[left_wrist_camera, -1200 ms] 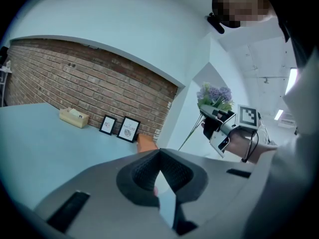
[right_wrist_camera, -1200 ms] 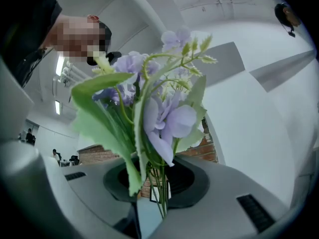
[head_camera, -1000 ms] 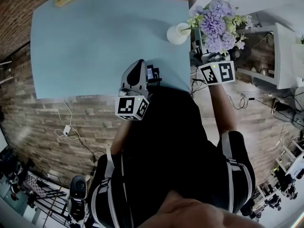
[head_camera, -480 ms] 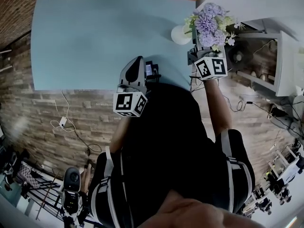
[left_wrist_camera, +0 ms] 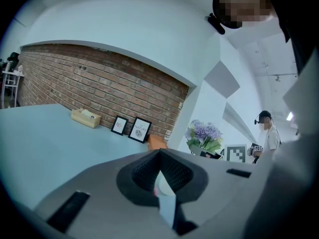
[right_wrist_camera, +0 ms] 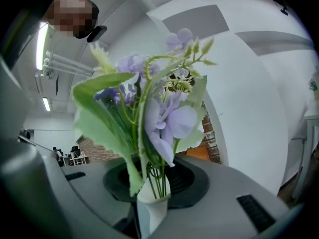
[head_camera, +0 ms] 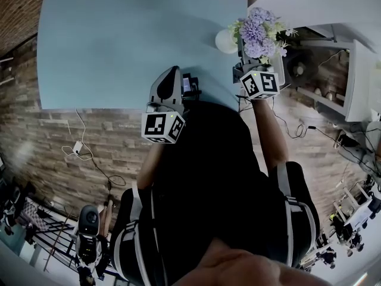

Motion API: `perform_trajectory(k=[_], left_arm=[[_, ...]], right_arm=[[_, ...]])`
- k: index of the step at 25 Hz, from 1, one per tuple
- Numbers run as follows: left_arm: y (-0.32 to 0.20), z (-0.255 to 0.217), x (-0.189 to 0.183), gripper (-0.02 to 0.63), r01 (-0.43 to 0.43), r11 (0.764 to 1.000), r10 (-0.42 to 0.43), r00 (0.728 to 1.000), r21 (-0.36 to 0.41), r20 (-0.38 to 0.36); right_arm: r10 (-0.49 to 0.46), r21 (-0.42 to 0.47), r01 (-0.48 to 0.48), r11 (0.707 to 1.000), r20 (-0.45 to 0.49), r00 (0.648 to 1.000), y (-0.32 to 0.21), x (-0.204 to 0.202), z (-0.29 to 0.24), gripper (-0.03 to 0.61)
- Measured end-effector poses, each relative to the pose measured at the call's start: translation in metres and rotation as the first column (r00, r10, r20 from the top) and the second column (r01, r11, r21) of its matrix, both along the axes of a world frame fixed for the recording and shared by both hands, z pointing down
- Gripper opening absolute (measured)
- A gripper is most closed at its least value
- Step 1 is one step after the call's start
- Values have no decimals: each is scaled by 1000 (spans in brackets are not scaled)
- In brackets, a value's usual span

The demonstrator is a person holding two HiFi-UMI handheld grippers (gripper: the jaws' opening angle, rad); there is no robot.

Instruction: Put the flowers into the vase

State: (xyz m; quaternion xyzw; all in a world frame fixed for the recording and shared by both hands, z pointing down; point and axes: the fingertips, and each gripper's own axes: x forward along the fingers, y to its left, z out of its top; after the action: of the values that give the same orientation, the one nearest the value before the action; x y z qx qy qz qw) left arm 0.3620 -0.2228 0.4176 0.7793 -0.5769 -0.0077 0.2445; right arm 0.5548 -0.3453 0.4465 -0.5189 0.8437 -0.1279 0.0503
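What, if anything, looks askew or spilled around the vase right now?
Nothing stands out. The vase looks upright near the table edge, with nothing spilled around it. The flowers are held upright in the right gripper, not yet in the vase.

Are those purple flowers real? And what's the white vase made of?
The flowers: probably fake, cloth petals and plastic leaves; they look flat and stiff, with stems tucked in a white sleeve. The vase: maybe ceramic, smooth plain white; too small to be sure.
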Motion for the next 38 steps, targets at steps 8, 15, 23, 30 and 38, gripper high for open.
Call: perform_trajectory(k=[8, 15, 23, 30, 38], left_arm=[[2, 1, 0, 21, 2, 1000, -2, 1000, -4, 5], [0, 3, -2, 21, 4, 1000, -4, 1000, -7, 18], [3, 6, -12, 21, 11, 1000, -11, 1000, -6, 14], [1, 8, -7, 21, 5, 1000, -5, 1000, -10, 21], [1, 9, -4, 21, -1, 1000, 1, 1000, -14, 20]], right_arm=[[-15, -8, 14, 1000, -69, 998, 5, -5, 14, 104], [-35, -6, 35, 999, -164, 986, 4, -11, 18, 104], [-49, -43, 40, 998, -234, 971, 7, -18, 22, 106], [-42, -40, 33, 999, -253, 967, 6, -13, 24, 106], [-68, -46, 58, 997, -292, 954, 6, -16, 27, 107]])
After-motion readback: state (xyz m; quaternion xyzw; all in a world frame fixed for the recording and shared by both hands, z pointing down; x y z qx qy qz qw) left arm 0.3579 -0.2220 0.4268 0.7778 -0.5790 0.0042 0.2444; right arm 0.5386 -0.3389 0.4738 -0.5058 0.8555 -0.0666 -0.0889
